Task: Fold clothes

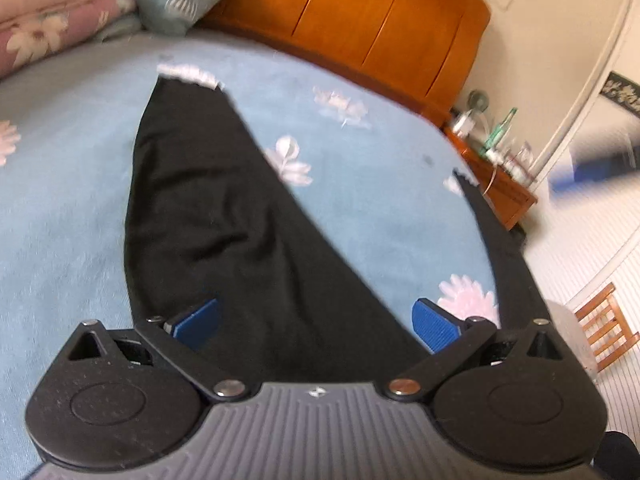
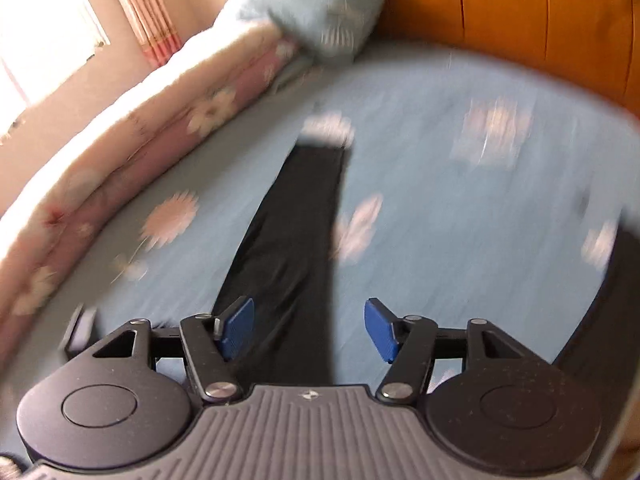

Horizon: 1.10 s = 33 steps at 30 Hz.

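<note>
A pair of black trousers (image 1: 208,200) lies flat on the blue flowery bed sheet (image 1: 360,184). Its two legs are spread apart in a V. One leg runs up the middle of the left picture. The other leg runs along the lower right edge. The left gripper (image 1: 316,324) is wide open and holds nothing. The right gripper (image 2: 310,328) is wide open too, low over one leg, and its picture is blurry. The trousers are not folded now. I think the next move needs a good pinch on one leg's edge, to lay it over the other leg.
</note>
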Motion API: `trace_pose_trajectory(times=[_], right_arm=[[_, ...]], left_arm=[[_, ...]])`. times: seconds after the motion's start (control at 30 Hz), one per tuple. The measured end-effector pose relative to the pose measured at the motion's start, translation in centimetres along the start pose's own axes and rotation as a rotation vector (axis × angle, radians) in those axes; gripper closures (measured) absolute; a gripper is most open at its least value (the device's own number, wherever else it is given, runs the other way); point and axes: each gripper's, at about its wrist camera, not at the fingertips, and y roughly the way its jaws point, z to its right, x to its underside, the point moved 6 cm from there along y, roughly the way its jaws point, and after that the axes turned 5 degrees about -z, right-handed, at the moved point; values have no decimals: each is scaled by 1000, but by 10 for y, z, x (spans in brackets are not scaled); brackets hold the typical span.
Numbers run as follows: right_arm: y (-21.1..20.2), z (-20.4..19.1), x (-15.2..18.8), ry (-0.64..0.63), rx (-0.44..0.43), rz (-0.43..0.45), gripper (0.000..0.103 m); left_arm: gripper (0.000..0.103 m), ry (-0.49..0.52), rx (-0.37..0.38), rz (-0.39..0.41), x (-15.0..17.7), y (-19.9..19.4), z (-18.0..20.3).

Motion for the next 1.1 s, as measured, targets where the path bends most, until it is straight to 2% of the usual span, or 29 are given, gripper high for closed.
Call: trace_pose_trajectory(times=[0.1, 0.17, 0.23, 0.3, 0.37, 0.43, 0.53, 0.63, 0.73, 0.8, 0.9, 0.97, 1.03, 1.1], right_arm=[[46, 6, 53, 86, -67, -92, 36], [76, 6, 79, 140, -97, -149, 36], [97, 3, 97, 171, -108, -182, 36], [108, -3, 103, 161, -97, -185, 36], [119, -9, 108, 152, -86, -189, 36], [124, -21, 104, 73, -51, -154, 36], [128, -42, 91, -86, 18, -76, 34], [143, -61, 72, -248, 81, 2, 33], [167, -75, 56, -348, 101, 36, 33], [184, -73, 46, -346, 89, 50, 32], [209, -61, 35, -267, 43, 33, 32], [221, -55, 31, -226, 44, 35, 32], [228, -51, 25, -196, 29, 63, 24], [232, -52, 15, -198, 25, 82, 20]], left_arm=[[1, -25, 31, -76, 6, 13, -7], [1, -46, 31, -90, 9, 19, -14], [1, -62, 25, -79, 9, 16, -18], [1, -91, -37, -52, 5, 6, -26], [1, -110, -98, 21, -1, -16, -39], [1, -153, -90, 98, -6, -39, -53], [1, -244, -138, 212, -9, -64, -78], [1, -302, -228, 268, -8, -71, -96], [1, -317, -248, 280, -8, -70, -101], [1, -328, -261, 287, -8, -69, -105], [1, -343, -281, 298, -7, -68, -111], [1, -349, -296, 302, -6, -68, -115], [1, -342, -304, 297, -5, -68, -117], [1, -343, -300, 297, -5, -68, -118]])
